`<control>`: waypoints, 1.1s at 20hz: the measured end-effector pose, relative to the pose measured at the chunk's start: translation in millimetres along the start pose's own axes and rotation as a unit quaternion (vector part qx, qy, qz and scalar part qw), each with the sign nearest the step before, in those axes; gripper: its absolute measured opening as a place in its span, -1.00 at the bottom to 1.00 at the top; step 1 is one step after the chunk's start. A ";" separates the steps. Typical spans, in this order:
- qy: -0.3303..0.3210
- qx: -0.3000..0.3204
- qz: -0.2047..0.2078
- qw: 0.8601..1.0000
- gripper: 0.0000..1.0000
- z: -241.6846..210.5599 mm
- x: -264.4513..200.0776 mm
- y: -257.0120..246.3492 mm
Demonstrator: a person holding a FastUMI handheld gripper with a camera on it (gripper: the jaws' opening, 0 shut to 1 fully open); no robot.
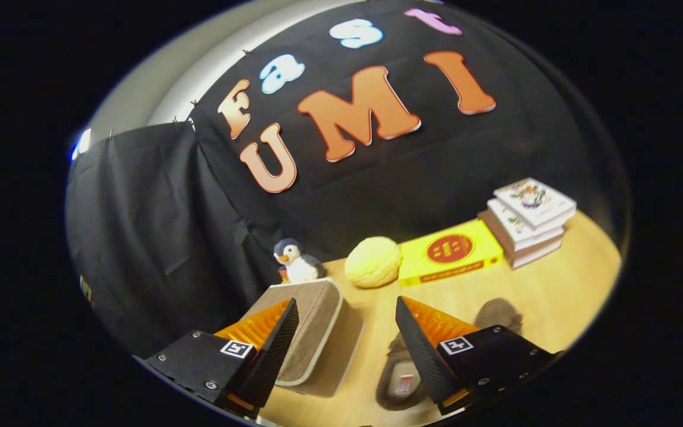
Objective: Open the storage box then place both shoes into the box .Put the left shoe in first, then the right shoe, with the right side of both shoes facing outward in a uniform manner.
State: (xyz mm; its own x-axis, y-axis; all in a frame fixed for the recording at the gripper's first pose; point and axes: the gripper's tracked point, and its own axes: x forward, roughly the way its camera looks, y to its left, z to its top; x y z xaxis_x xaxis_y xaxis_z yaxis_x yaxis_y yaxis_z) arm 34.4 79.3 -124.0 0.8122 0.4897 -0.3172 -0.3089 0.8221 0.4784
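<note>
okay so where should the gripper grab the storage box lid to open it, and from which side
Probably the lid's rounded front edge on the storage box. The lid looks shut, and that edge lies between the fingers of the open gripper, nearer the left finger. Come in from the shoe side, where the rim shows a seam to catch, then lift.

A staged recording booth: black cloth wall (158, 225) behind a wooden table (555, 296).
</note>
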 end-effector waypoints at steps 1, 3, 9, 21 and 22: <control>0.021 0.036 0.017 0.999 0.97 -11.4 9.6 -1.2; 0.064 0.099 0.052 0.992 0.97 -33.1 26.5 0.1; 0.157 0.216 0.163 0.950 0.96 -80.2 63.7 27.3; 0.196 0.292 0.240 0.905 0.93 -87.5 78.0 52.1; 0.190 0.298 0.248 0.902 0.92 -80.3 73.0 54.3</control>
State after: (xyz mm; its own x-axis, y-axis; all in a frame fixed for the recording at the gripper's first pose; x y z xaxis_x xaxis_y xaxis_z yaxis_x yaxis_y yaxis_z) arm 37.2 183.0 -187.0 0.3834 0.9118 -0.1470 -0.1751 0.2280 0.9578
